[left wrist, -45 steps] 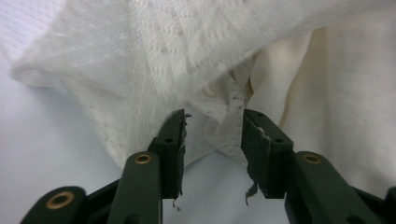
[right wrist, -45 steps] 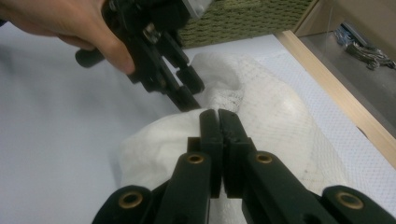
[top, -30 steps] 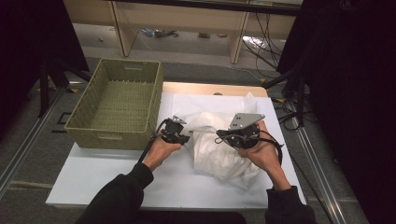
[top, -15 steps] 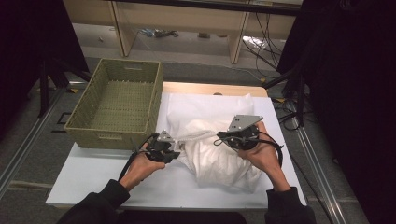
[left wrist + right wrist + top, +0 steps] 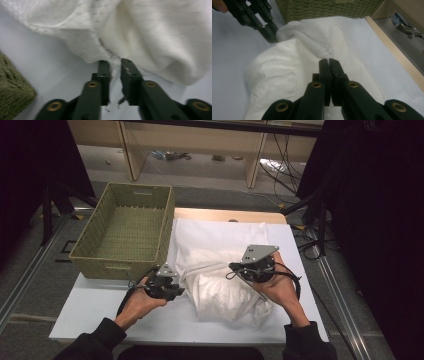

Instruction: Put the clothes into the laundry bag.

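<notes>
A crumpled white cloth (image 5: 220, 290) lies on the white table (image 5: 100, 312), bunched between my two grippers. My left gripper (image 5: 180, 282) sits at the cloth's left edge. In the left gripper view its jaws (image 5: 115, 62) stand nearly closed, with the frayed edge of the cloth (image 5: 150, 37) pinched at their tips. My right gripper (image 5: 232, 268) is over the cloth's upper right part, and its jaws (image 5: 329, 61) are shut on a fold of the cloth (image 5: 287, 65). A taut ridge of fabric runs between the two grippers. The left gripper (image 5: 272, 36) also appears far off in the right gripper view.
An empty woven green basket (image 5: 90, 254) stands on the table's left, just beyond the left gripper; its wall (image 5: 12, 92) is close by. A flat white sheet (image 5: 220, 232) covers the table behind the cloth. The wooden table edge (image 5: 392, 50) runs along the far side.
My left gripper has moved left and toward the person, drawing the cloth's edge out with it. The right gripper has stayed nearly in place.
</notes>
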Demonstrator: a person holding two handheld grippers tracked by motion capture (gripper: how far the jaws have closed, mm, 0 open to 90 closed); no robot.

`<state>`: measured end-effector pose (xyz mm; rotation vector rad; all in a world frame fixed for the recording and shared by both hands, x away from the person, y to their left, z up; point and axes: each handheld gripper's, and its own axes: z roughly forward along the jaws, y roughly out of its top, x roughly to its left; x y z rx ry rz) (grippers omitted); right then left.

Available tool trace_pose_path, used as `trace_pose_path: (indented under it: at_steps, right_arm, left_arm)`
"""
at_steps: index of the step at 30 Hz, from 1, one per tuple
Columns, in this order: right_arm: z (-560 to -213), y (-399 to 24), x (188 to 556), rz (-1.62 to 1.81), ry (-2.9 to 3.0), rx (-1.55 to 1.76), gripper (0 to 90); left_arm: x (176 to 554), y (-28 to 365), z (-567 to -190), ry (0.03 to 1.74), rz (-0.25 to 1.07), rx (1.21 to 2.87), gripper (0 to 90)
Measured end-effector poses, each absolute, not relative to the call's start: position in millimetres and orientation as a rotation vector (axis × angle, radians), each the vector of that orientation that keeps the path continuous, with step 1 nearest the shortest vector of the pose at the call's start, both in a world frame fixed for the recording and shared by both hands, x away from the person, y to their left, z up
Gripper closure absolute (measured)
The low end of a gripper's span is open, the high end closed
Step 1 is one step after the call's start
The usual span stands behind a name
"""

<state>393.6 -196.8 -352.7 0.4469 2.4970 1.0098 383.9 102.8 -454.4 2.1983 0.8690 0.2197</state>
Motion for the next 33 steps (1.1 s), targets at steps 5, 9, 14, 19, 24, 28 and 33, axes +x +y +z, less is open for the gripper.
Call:
trace_pose_path:
  at_steps: [5,9,14,19,24,28,33]
  right_arm:
    - [-349,-199,393,1.019,2.487,0.445,90.0]
    - [-349,-198,392,1.015,2.487,0.445,90.0]
    - [-347,-198,391,1.017,2.489,0.444,90.0]
    - [-347,-199,390,1.019,2.497,0.476,90.0]
    - [-343,-199,387,1.078,2.512,0.457,90.0]
    - [-334,-198,384,1.108,2.499,0.4,90.0]
    - [-339,-204,386,1.086,2.504,0.454,90.0]
  left_arm:
    - [359,91,-435,0.811,0.195,2.218,45.8]
    - [347,66,-439,0.745,0.096,2.257,37.1]
    - [357,36,-456,0.746,0.095,2.331,24.2]
    - [374,6,-462,0.815,0.179,2.216,56.6]
    - [385,11,-433,0.895,0.24,2.003,75.7]
    - [401,6,-422,0.952,0.286,1.911,75.2]
    - [441,6,-452,1.083,0.326,1.936,68.4]
